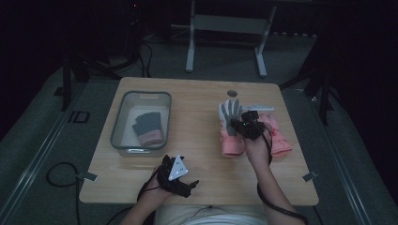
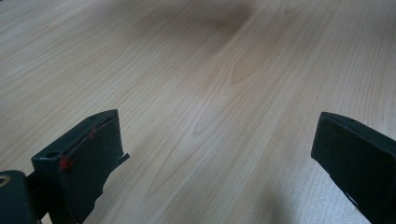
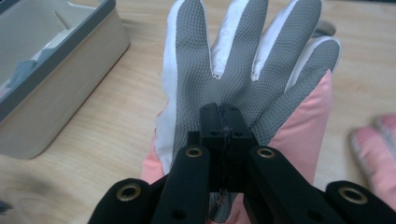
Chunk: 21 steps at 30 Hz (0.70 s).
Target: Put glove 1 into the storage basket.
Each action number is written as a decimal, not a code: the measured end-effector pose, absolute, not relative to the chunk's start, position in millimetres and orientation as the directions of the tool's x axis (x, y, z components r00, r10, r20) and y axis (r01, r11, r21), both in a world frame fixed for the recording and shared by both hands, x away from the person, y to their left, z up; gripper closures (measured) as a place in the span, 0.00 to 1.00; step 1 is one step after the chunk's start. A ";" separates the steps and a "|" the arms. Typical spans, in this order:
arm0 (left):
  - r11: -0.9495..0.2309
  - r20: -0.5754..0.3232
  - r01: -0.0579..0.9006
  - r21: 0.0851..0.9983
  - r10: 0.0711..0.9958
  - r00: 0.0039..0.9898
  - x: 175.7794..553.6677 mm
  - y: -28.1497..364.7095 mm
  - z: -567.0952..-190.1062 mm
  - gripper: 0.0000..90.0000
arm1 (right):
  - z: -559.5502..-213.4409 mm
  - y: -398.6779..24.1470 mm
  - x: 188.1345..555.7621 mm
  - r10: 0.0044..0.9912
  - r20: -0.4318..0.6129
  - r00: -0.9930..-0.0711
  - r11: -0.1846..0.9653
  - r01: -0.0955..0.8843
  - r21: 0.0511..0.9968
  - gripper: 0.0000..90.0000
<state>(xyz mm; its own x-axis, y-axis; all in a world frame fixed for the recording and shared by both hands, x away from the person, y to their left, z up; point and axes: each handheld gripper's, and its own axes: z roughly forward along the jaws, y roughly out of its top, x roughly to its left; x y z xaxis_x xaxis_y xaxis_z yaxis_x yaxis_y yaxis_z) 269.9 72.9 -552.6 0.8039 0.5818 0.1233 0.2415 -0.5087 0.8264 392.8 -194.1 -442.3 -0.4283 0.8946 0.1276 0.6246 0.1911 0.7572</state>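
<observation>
Pinching the palm of a pink and grey glove, the right tool has its jaws pressed together on the fabric. The glove looks soft and floppy, probably light; its fingers stretch ahead. The left tool hovers spread above the table.

The room is dim, and the light wooden tabletop with rounded corners is the brightest surface in it. It stands on a grey floor, probably carpet, where dark cables curl at the near left. Beyond the far edge stands a pale metal frame on two legs, and past it everything falls into darkness.
</observation>
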 end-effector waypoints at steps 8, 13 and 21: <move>-0.509 0.119 0.237 0.828 0.571 0.812 269.5 71.7 -554.1 0.02 | -478.6 -173.3 382.2 0.906 0.146 -0.397 0.184 0.682 0.708 0.99; -0.507 0.113 0.238 0.829 0.568 0.815 269.8 72.6 -555.8 0.02 | -501.5 -157.9 389.9 0.909 0.141 -0.392 0.201 0.709 0.676 0.99; -0.508 0.112 0.241 0.827 0.568 0.815 270.6 73.5 -557.9 0.02 | -523.9 -139.8 404.4 0.910 0.142 -0.390 0.212 0.730 0.649 0.99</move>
<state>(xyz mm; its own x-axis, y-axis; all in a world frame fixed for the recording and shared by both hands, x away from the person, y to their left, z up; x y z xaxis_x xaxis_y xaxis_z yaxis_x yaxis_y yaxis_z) 270.6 73.5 -557.9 0.8151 0.5684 0.1121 0.2409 -0.5085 0.8267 404.4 -139.8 -523.9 -0.3903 0.9097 0.1415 0.7301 0.2123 0.6495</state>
